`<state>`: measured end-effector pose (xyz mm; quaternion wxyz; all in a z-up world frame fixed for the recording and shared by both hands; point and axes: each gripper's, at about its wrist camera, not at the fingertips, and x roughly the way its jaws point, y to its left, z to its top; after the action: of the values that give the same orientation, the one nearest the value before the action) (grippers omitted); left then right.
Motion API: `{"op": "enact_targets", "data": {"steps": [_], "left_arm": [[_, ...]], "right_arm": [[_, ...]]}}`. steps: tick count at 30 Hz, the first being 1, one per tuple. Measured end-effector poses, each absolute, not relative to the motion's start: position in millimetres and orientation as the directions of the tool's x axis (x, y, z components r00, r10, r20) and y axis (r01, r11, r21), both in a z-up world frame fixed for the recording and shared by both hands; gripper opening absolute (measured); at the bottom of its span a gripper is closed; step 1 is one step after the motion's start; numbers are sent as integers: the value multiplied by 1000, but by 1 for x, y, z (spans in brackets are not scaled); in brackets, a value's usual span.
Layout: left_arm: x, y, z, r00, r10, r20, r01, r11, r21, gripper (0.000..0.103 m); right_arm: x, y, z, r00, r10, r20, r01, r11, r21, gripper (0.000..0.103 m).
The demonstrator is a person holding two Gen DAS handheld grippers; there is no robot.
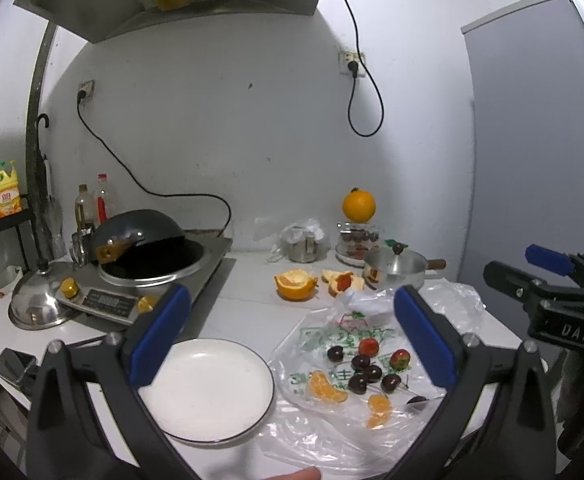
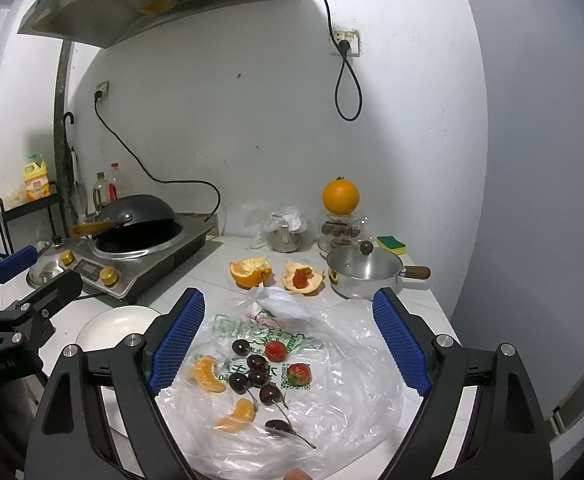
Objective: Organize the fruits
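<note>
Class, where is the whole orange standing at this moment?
In both wrist views the whole orange sits at the back of the counter against the wall, atop a glass jar, just behind the small steel pot.

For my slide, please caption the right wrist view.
Open right gripper above cherries on a plastic bag.

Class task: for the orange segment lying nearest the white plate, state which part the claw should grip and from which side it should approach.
Probably from above, across the orange segment's narrow width at mid-length. It lies flat on the plastic bag as a curved crescent, so the ends taper away. The open right claw hangs above it.
</note>
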<state>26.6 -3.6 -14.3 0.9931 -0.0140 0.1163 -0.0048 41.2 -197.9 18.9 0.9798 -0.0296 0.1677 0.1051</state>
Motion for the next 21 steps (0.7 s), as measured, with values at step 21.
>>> {"op": "enact_targets", "data": {"steps": [21], "left_arm": [[29,-12,-16,972,-45,-232,40,999,-26,102]], "right_arm": [[43,-199,17,918,197,-345,-218,976,-24,89]]}}
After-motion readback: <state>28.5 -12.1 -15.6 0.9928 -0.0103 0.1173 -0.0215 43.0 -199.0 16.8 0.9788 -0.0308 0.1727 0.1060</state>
